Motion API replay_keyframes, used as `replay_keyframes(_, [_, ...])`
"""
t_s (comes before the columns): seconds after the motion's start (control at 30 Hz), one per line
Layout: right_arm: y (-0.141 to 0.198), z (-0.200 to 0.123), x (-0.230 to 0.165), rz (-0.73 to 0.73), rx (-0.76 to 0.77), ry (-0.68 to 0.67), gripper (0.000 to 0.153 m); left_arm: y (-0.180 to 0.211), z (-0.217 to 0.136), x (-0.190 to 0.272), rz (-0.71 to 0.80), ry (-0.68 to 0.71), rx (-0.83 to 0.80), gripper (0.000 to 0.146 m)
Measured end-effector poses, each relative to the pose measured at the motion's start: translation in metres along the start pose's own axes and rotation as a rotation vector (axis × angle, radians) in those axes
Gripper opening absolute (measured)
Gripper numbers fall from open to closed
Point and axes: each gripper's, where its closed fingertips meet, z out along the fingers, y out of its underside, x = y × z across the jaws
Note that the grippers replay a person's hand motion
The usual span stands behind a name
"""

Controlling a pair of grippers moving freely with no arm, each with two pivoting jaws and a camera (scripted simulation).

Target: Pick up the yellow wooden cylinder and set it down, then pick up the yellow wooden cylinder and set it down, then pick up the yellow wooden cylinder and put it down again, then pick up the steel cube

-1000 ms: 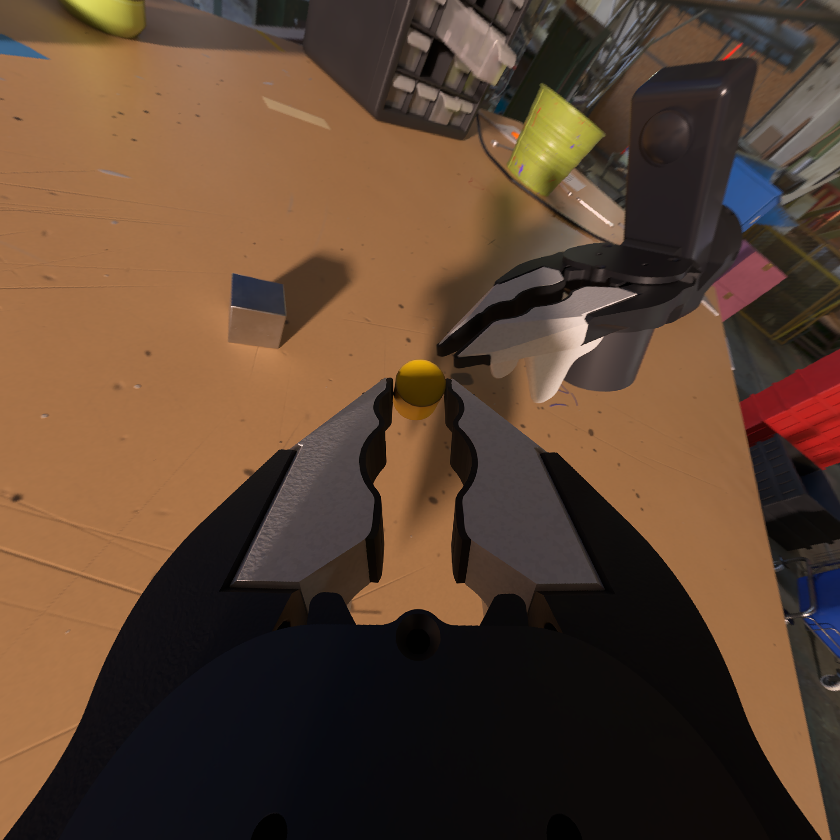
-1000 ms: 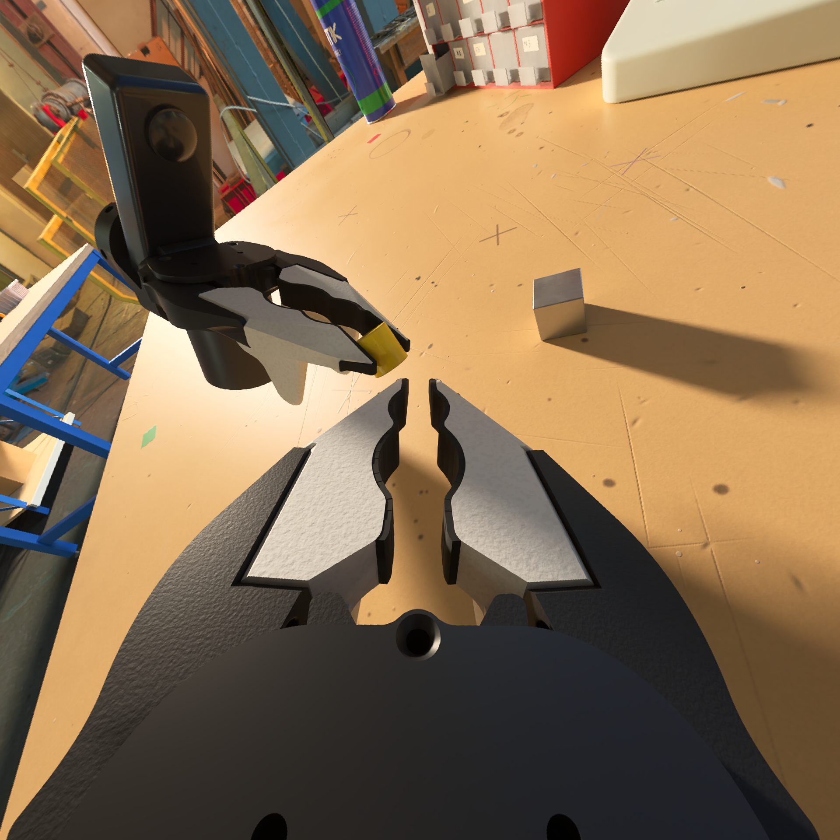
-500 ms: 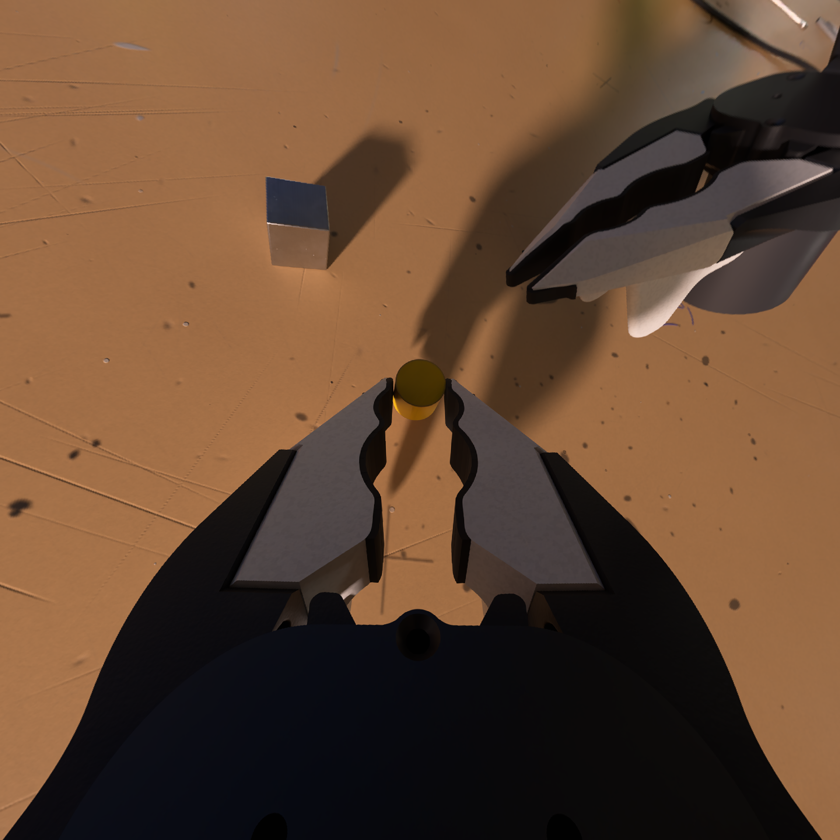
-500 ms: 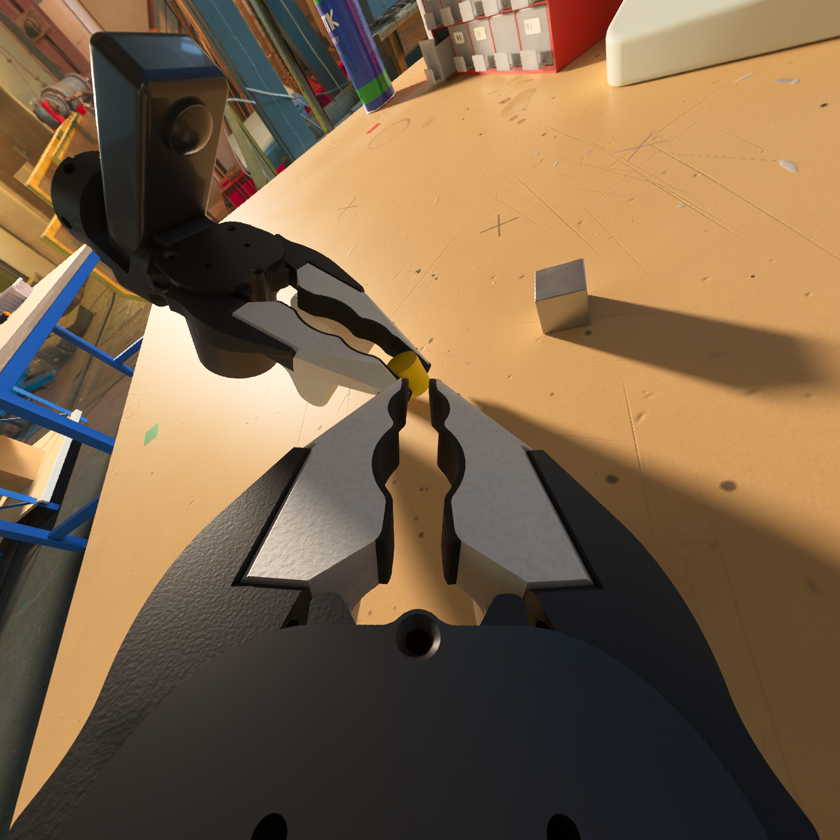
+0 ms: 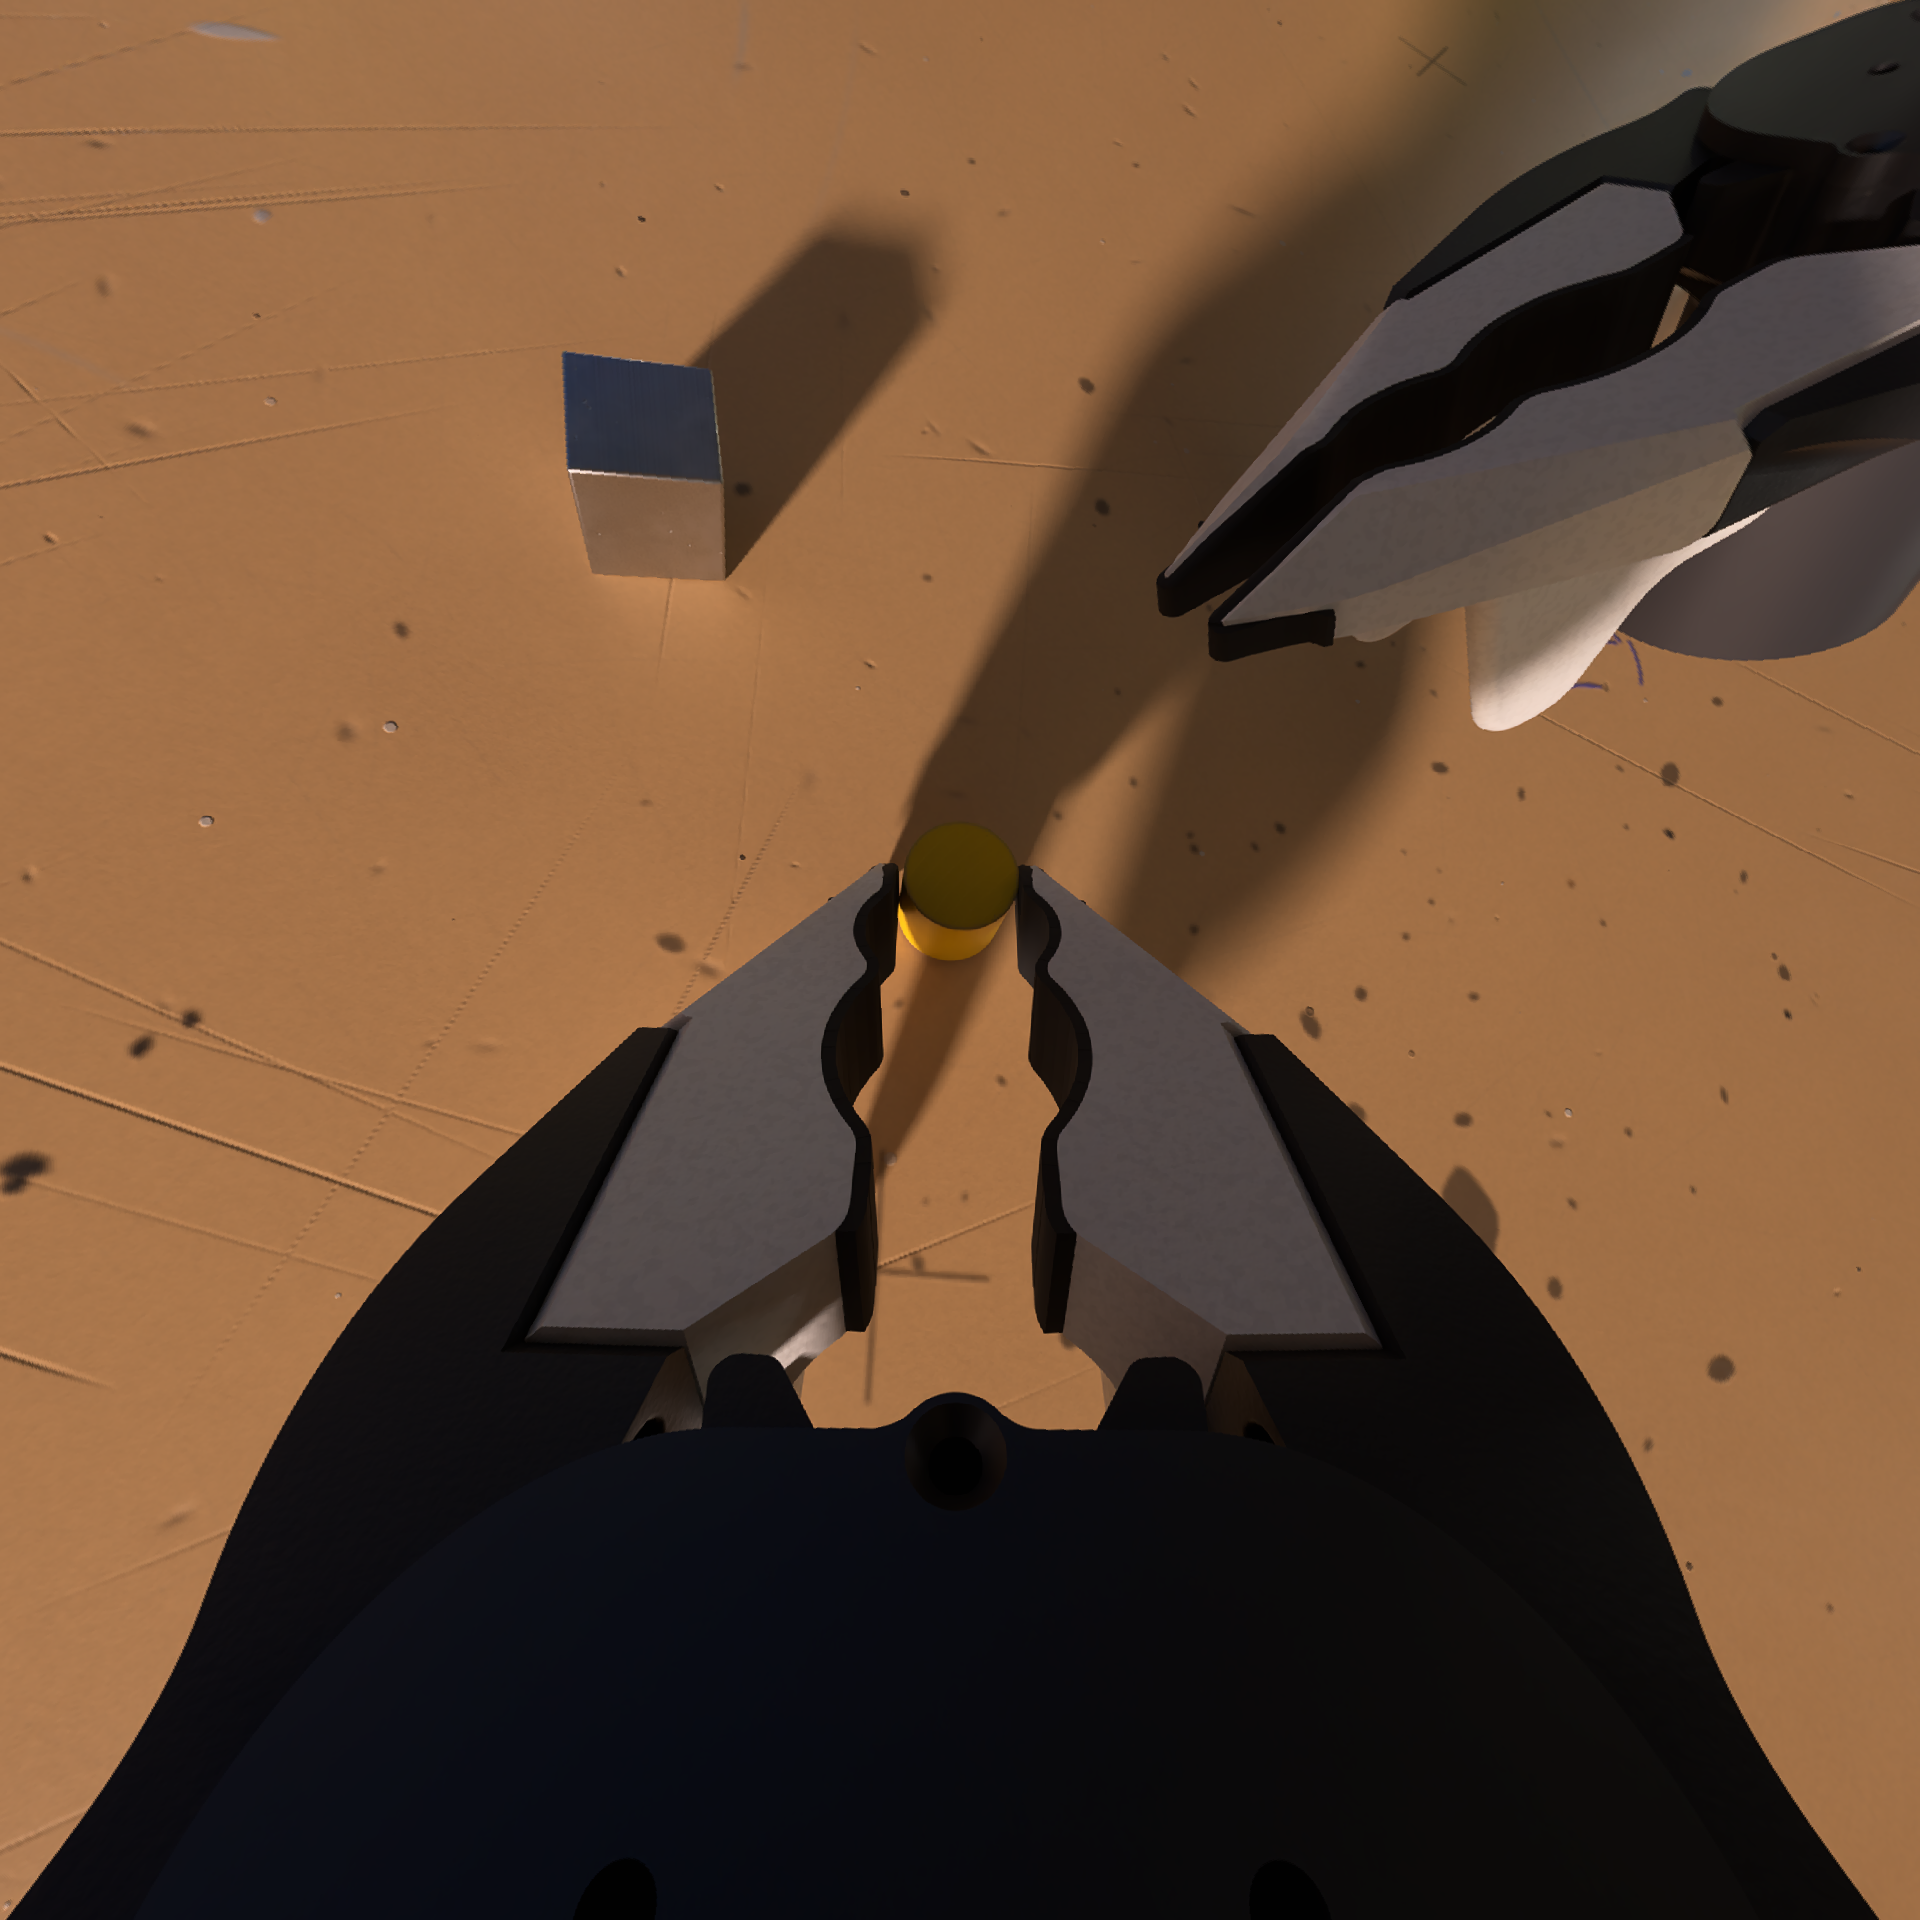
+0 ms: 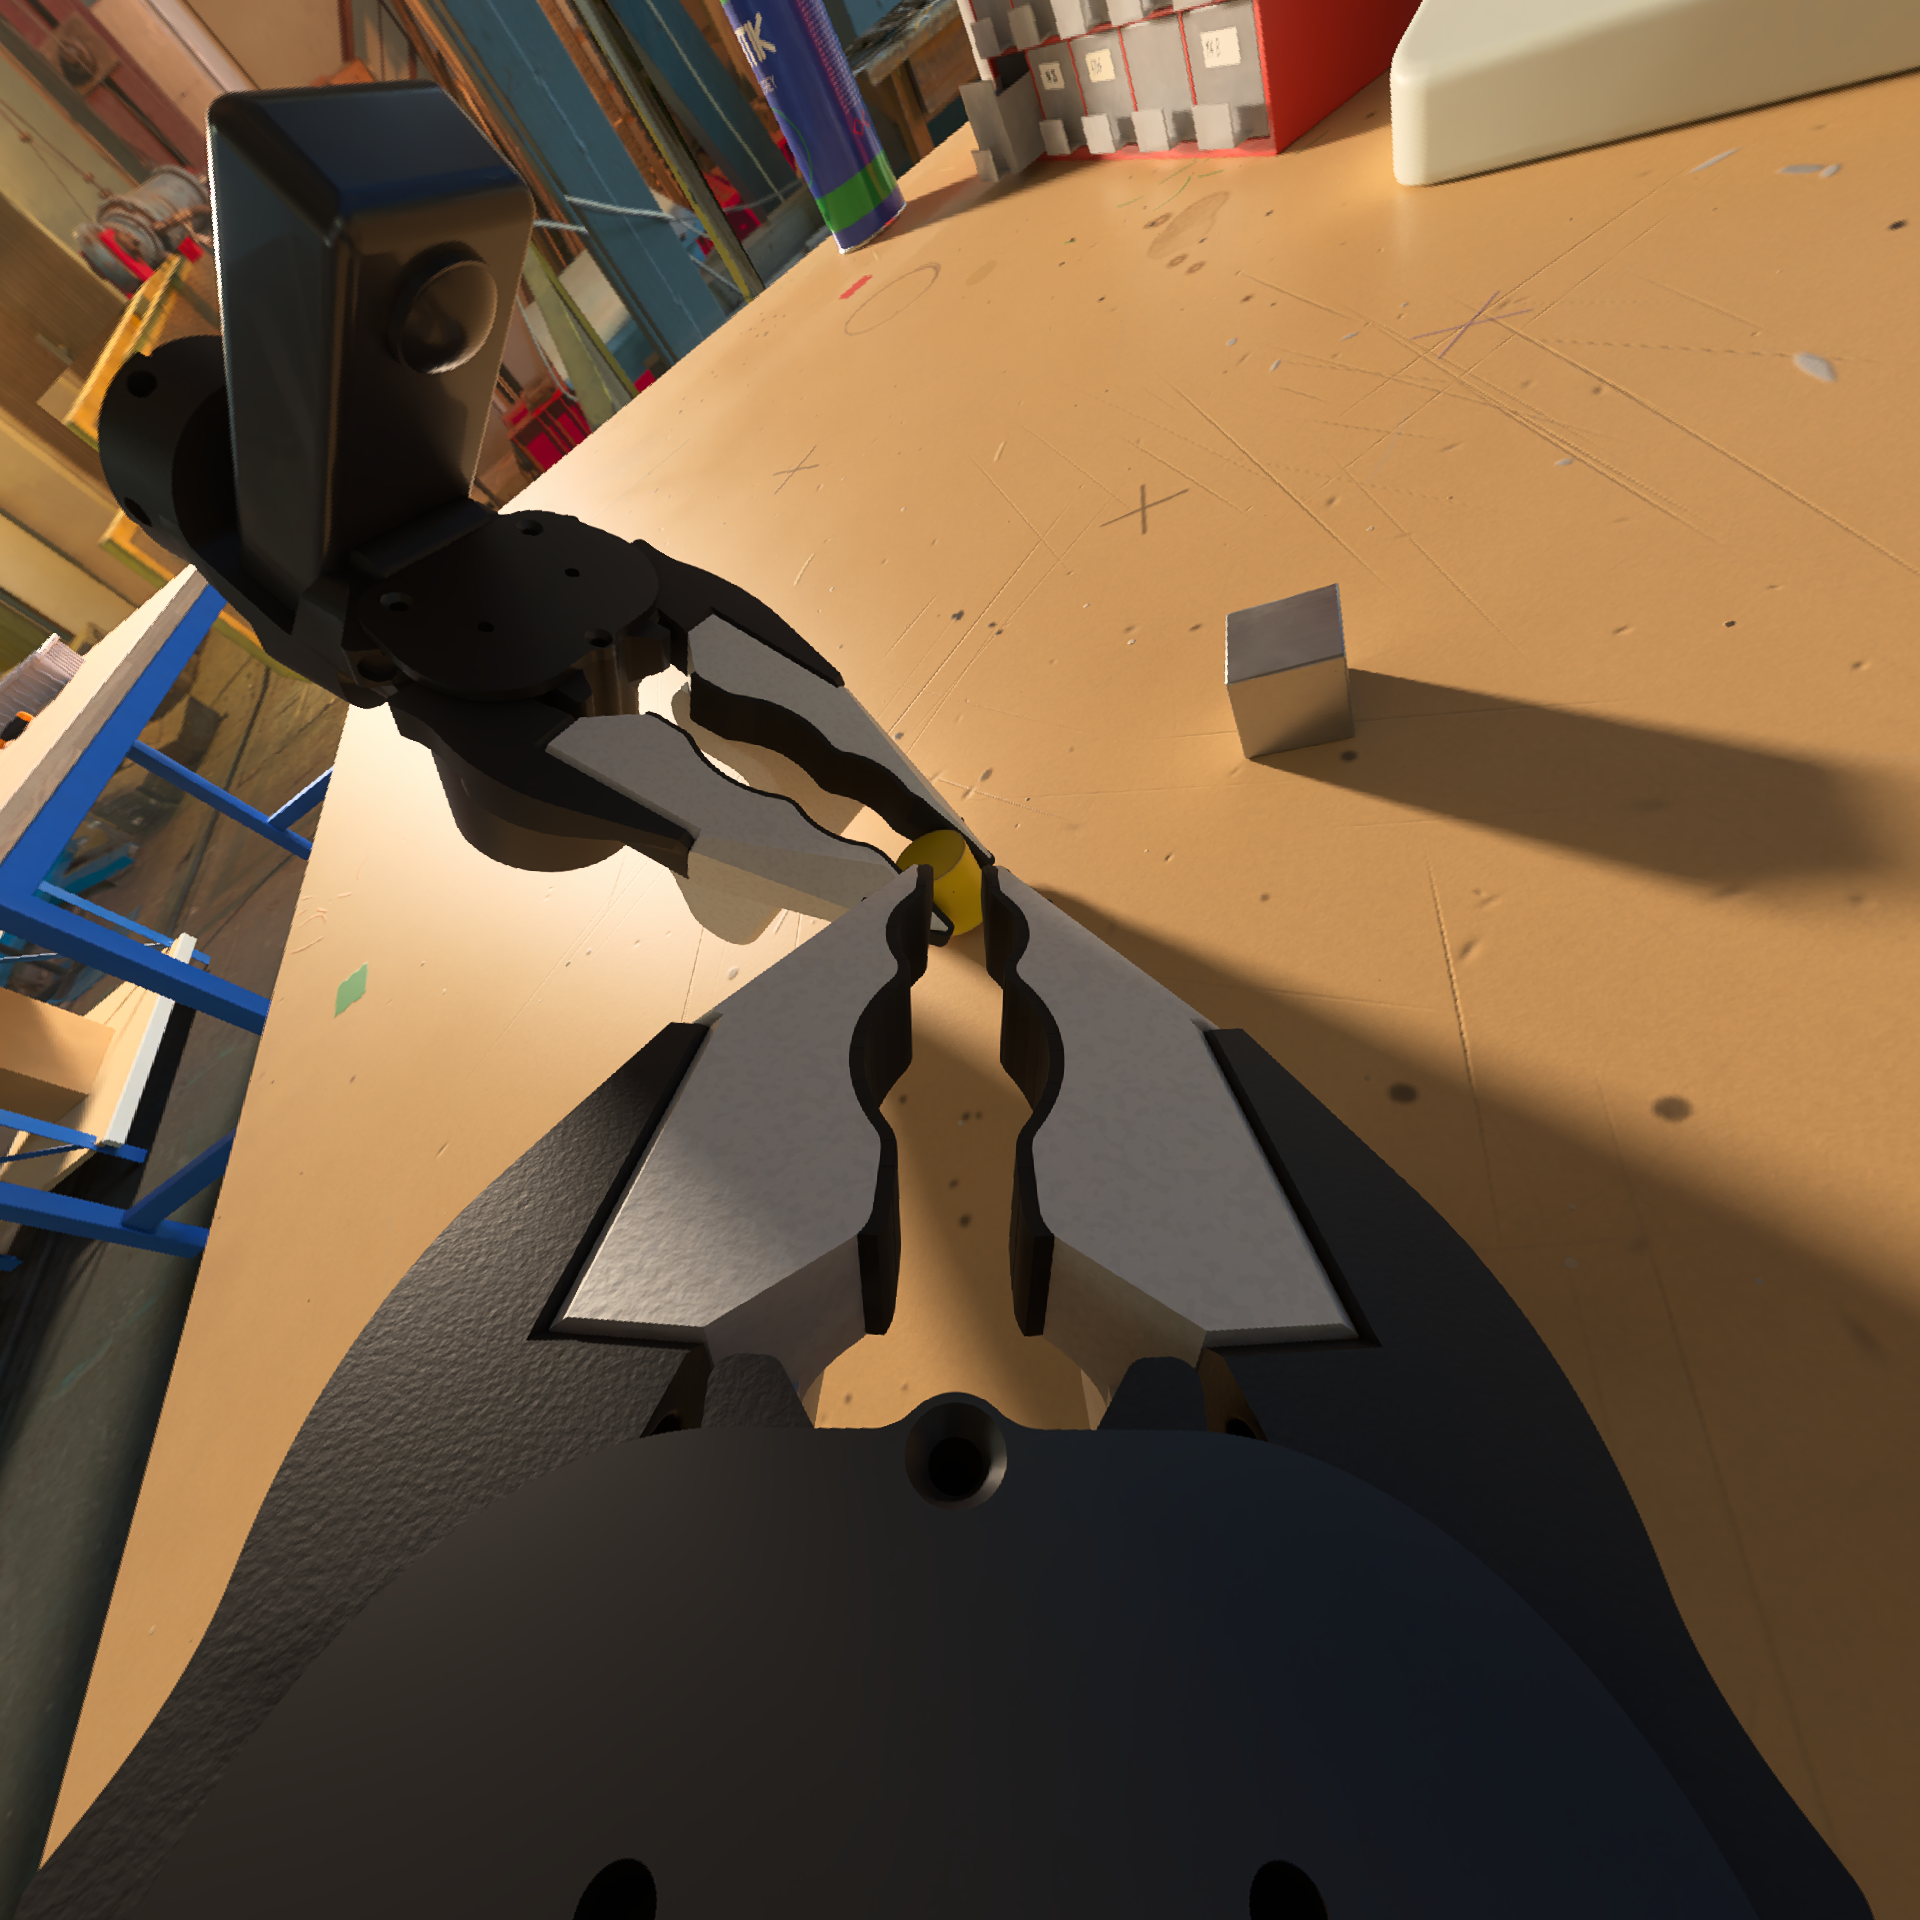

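Observation:
My left gripper is shut on the small yellow wooden cylinder, which stands upright between its fingertips, low over the table. Whether it touches the table is unclear. The steel cube sits on the table ahead and to the left. My right gripper hovers at the upper right, shut and empty, apart from the cylinder. In the right wrist view my right gripper points at the left gripper holding the cylinder; the cube lies to the right.
A red drawer cabinet, a blue spray can and a cream-white object stand at the far end of the table. The table's edge runs along the left, with a blue frame beyond it.
My left gripper has tipped downward and come lower toward the table with the cylinder still in it. The right gripper has stayed nearly in place, still shut.

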Motion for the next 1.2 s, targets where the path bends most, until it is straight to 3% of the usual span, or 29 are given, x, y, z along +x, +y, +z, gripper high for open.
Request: replay_keyframes(1.2, [0.0015,0.0006,-0.0005,0.0,-0.008,-0.002,0.009,0.0007,0.0003,0.0008,0.01,-0.001,-0.005,0.022])
